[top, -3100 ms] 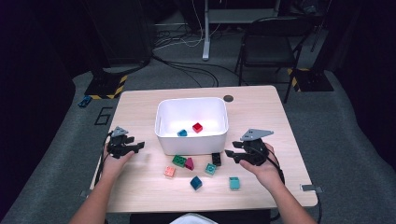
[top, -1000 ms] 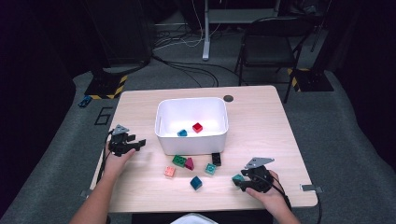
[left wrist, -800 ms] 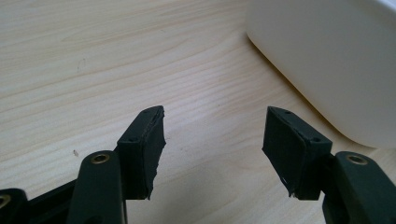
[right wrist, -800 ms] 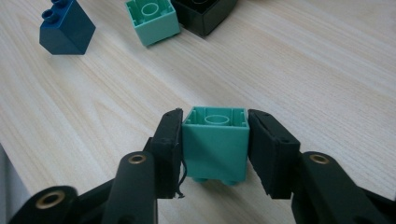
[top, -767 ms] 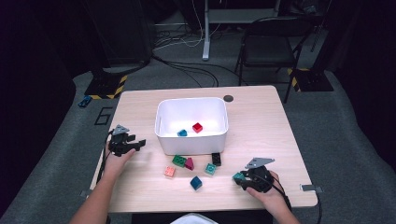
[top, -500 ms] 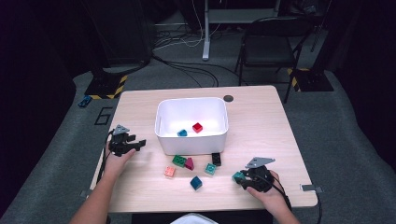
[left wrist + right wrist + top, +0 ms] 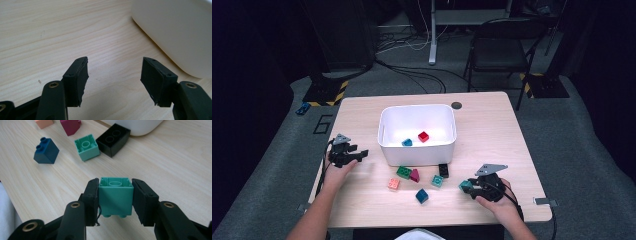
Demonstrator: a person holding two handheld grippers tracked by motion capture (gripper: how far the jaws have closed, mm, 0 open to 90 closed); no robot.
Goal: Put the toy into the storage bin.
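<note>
Right claw: we see it clamped on a teal building brick, pads flat on two opposite walls, hollow underside facing the camera and studs pointing down at the wood; the jaws have just been closing. In the high view that claw sits at the lower right of the frame with the brick at its tip, low over the counter.

Why held so: we judge the square side-on grip keeps the brick from twisting on its way to the white bin.

Left claw: jaws apart with nothing between them, parked over bare wood just beside the bin wall; in the high view it is at the left of the bin, out of the other hand's way, as we read it.

Bin contents: a red brick and a small blue brick on the floor of the bin.

Loose bricks: black, light green, dark blue, magenta and peach, all lying in front of the bin, apart from the held brick.

Surface: a pale wood-grain counter with a dark round grommet in the upper middle of the frame.

Room: dim, grey carpet, cables on the floor, a black folding chair at the upper right of the frame.
</note>
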